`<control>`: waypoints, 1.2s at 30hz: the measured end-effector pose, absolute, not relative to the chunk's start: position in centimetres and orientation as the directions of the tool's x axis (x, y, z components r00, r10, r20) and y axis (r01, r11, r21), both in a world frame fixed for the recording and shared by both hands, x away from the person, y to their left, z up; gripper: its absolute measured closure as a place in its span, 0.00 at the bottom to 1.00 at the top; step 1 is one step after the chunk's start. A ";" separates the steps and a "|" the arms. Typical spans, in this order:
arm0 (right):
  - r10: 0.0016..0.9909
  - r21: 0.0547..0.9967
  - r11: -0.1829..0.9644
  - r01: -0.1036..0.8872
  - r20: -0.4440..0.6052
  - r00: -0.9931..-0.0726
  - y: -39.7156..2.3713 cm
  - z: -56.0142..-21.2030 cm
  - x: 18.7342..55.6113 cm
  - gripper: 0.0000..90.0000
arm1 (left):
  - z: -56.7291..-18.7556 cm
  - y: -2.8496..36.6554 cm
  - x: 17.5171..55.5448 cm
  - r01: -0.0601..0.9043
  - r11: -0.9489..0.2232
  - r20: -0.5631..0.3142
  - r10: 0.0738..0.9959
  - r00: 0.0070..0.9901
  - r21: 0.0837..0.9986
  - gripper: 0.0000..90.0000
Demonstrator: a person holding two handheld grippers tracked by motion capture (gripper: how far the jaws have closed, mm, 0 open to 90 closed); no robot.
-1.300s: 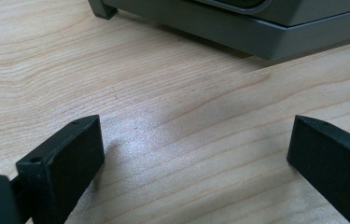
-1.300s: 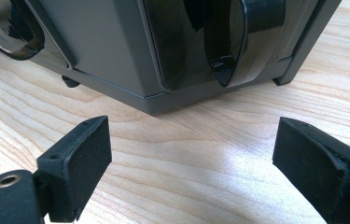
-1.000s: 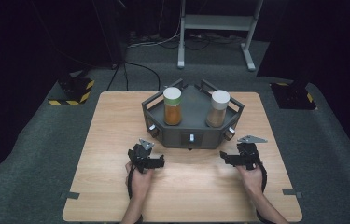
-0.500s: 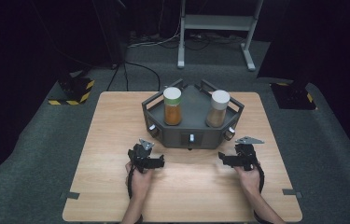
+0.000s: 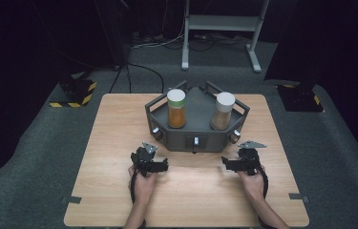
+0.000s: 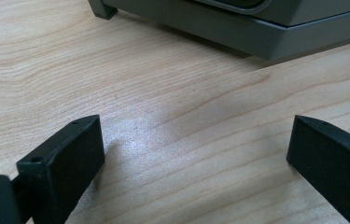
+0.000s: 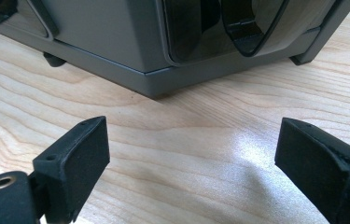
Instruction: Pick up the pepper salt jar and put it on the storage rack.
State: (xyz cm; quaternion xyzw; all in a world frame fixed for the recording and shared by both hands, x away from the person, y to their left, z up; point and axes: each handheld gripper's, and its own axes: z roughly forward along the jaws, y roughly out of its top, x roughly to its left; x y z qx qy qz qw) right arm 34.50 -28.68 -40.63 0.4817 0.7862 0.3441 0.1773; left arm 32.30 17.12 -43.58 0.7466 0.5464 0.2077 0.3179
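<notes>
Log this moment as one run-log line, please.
left tongs: open, empty, low over light wooden table | right tongs: open, empty, jaws just widened | dark grey angular rack: holds orange-filled jar, tan-filled jar, untouched

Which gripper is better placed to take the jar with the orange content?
Probably the left gripper. It rests open on the table, on the same side of the grey rack as the orange jar. The right gripper, also open, sits nearer the brown jar.

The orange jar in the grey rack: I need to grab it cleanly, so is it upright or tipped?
Upright. The orange jar stands straight in the grey rack, its white lid on top and level.
</notes>
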 end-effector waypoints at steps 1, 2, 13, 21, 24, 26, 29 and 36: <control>0.881 0.711 0.301 0.635 0.049 -0.471 -28.6 -40.7 34.5 0.10 | -43.6 17.1 32.3 0.684 -0.201 -0.037 0.948 0.317 0.701 0.04; 0.881 0.712 0.302 0.634 0.046 -0.472 -28.6 -40.7 34.5 0.09 | -43.6 17.1 32.3 0.684 -0.201 -0.037 0.948 0.317 0.701 0.04; 0.885 0.710 0.307 0.634 0.032 -0.464 -28.1 -41.1 34.4 0.08 | -43.6 17.1 32.3 0.684 -0.201 -0.037 0.948 0.317 0.701 0.04; 0.897 0.695 0.310 0.648 0.013 -0.442 -27.8 -41.8 34.5 0.08 | -43.6 17.1 32.3 0.684 -0.200 -0.038 0.948 0.316 0.702 0.04; 0.900 0.700 0.303 0.647 0.014 -0.436 -27.8 -42.1 34.4 0.07 | -43.6 17.1 32.3 0.684 -0.200 -0.038 0.948 0.316 0.702 0.04; 0.900 0.702 0.303 0.645 0.011 -0.435 -27.7 -42.2 34.3 0.06 | -43.6 17.1 32.3 0.684 -0.200 -0.038 0.948 0.316 0.702 0.04; 0.901 0.702 0.311 0.641 -0.002 -0.434 -27.5 -42.3 34.2 0.06 | -43.6 17.1 32.3 0.683 -0.202 -0.036 0.948 0.317 0.702 0.04; 0.901 0.694 0.323 0.644 -0.018 -0.433 -26.9 -42.2 34.2 0.04 | -43.6 17.1 32.2 0.683 -0.201 -0.036 0.948 0.316 0.702 0.05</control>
